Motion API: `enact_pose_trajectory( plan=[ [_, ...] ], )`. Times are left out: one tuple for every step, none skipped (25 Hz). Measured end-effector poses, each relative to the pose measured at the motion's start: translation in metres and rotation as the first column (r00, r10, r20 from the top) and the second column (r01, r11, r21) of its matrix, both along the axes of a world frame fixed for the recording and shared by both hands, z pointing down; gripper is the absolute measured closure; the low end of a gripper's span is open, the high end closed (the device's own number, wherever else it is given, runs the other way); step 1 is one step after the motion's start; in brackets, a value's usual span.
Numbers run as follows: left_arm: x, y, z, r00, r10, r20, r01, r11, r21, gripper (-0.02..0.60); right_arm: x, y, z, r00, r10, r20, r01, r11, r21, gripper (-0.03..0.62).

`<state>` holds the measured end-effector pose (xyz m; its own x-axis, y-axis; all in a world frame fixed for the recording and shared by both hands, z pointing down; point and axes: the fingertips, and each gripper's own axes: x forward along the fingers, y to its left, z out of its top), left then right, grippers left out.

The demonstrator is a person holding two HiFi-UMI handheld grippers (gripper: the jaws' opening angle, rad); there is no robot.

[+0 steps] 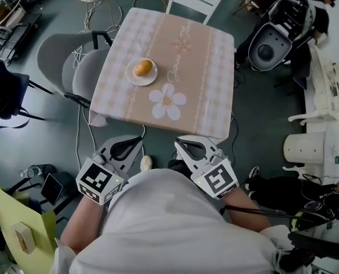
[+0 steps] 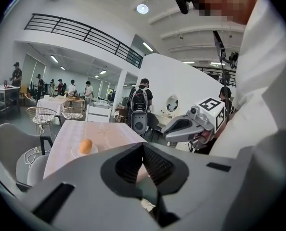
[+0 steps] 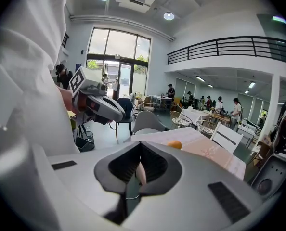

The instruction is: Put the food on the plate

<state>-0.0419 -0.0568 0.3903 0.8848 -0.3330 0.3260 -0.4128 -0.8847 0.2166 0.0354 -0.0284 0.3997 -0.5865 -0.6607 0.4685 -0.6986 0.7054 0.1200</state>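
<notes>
An orange-brown roll of food lies on a small white plate on the checked tablecloth. Both grippers hang below the table's near edge, close to the person's chest and well short of the plate. My left gripper is shut with nothing in it. My right gripper is likewise shut and empty. The left gripper view shows the food far off beyond its closed jaws, and the right gripper beside it. The right gripper view shows the food past its own closed jaws.
Two grey chairs stand at the table's left side and a white chair at its far end. A white and black machine stands at the right. A yellow box is at the lower left. People stand in the background.
</notes>
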Motion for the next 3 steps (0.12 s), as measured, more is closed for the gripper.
enact_pose_trajectory(
  plan=[
    [0.0009, 0.0001, 0.0000, 1.000, 0.000, 0.001, 0.000, 1.000, 0.000, 0.572, 0.0008, -0.0004, 0.0004, 1.000, 0.000, 0.001, 0.000, 1.000, 0.000, 0.581],
    [0.0018, 0.0000, 0.0001, 1.000, -0.001, 0.003, 0.001, 1.000, -0.001, 0.572, 0.0016, -0.0010, 0.0008, 1.000, 0.000, 0.003, 0.000, 1.000, 0.000, 0.581],
    [0.0026, -0.0002, 0.0002, 1.000, -0.002, 0.004, 0.002, 1.000, -0.002, 0.572, 0.0025, -0.0016, 0.0011, 1.000, 0.000, 0.004, 0.000, 1.000, 0.001, 0.580]
  ],
)
